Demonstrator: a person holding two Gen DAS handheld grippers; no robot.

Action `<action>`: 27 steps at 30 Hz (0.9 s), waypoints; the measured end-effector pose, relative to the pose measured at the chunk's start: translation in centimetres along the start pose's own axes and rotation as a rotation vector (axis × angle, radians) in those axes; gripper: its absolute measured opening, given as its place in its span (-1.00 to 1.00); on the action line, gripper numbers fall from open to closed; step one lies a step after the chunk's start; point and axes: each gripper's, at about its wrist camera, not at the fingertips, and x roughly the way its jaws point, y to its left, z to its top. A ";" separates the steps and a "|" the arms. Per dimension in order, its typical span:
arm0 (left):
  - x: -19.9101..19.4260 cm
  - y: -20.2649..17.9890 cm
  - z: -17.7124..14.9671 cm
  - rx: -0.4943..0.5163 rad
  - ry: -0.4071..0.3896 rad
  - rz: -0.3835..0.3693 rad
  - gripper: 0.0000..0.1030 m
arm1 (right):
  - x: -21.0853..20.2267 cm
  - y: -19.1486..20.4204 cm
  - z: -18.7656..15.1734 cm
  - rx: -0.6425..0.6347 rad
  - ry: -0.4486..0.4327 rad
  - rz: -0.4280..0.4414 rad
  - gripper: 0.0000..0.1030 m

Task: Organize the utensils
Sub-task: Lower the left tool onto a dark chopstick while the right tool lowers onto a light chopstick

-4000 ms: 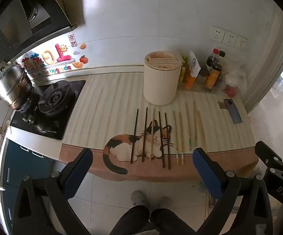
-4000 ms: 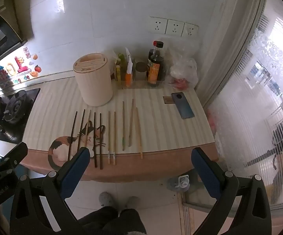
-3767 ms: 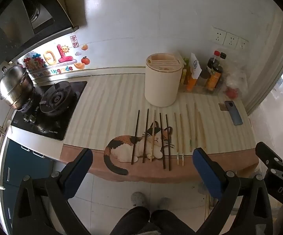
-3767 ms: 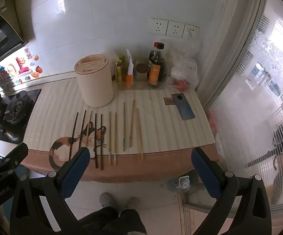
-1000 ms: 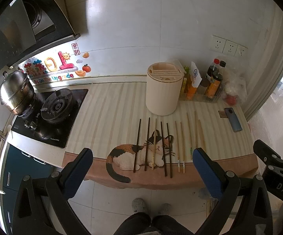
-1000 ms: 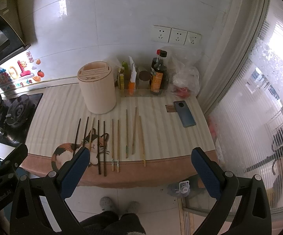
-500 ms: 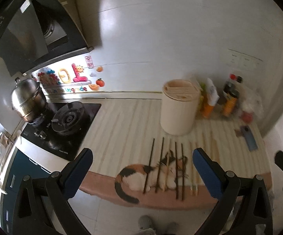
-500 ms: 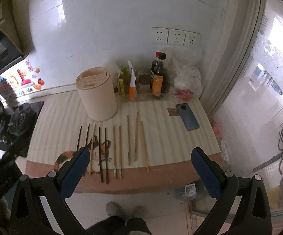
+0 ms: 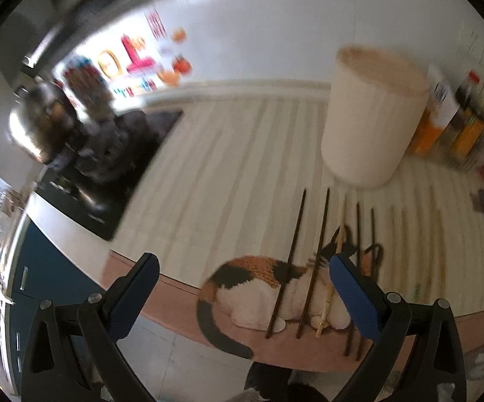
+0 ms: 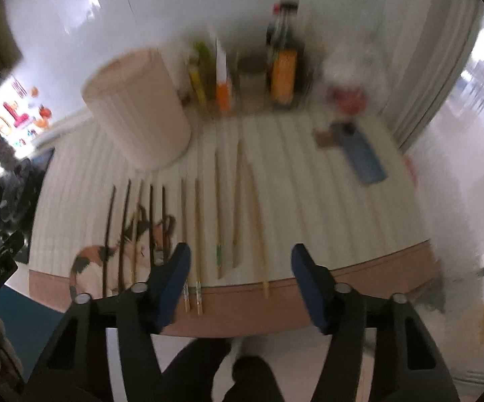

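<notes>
Chopsticks (image 10: 218,207) lie side by side on the striped mat (image 10: 292,201), their near ends at the counter's front edge: dark ones to the left across the printed cat (image 9: 258,284), pale wooden ones to the right. Behind them stands the cream cylindrical holder (image 10: 138,107), upright and apart from the row. None has been lifted yet, so I judge the sorting has not started.

What changed is my distance. Half a second ago both cameras looked down on the whole counter from well back; now the row fills each view, and both frames are smeared with motion. The right gripper (image 10: 238,264) has come in over the pale sticks, and its blue pads, spread wide a moment ago, stand closer together, though still parted with nothing between them. The left gripper (image 9: 242,288) has moved in over the dark pair on the cat, jaws wide apart and empty.

I read this as the approach to a first pick, probably a pale stick on the right. Bottles (image 10: 282,67) and a phone (image 10: 362,157) sit farther back, well clear of my path. A stove (image 9: 108,154) lies off to the left.
</notes>
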 end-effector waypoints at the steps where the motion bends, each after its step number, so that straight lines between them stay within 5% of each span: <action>1: 1.3 -0.2 0.1 0.009 0.022 -0.006 1.00 | 1.4 0.2 0.2 -0.004 0.022 0.001 -0.11; 4: 5.9 -1.1 0.4 0.043 0.117 -0.032 0.95 | 5.4 0.9 1.0 -0.007 0.078 -0.011 -0.12; 8: 10.2 -1.8 1.1 0.036 0.237 -0.090 0.63 | 9.9 2.3 2.6 0.016 0.168 0.038 -0.11; 16: 15.3 -3.4 2.5 0.072 0.318 -0.154 0.55 | 17.1 5.3 5.7 -0.006 0.302 0.015 -0.11; 21: 16.8 -4.9 2.4 0.133 0.358 -0.179 -0.04 | 19.3 6.1 6.5 -0.018 0.357 -0.015 -0.11; 23: 17.0 -5.5 2.4 0.155 0.372 -0.191 -0.41 | 19.8 6.2 6.7 -0.015 0.376 -0.028 -0.11; 27: 16.5 -6.3 2.4 0.190 0.358 -0.209 -0.70 | 21.1 6.7 6.6 -0.018 0.409 -0.049 -0.10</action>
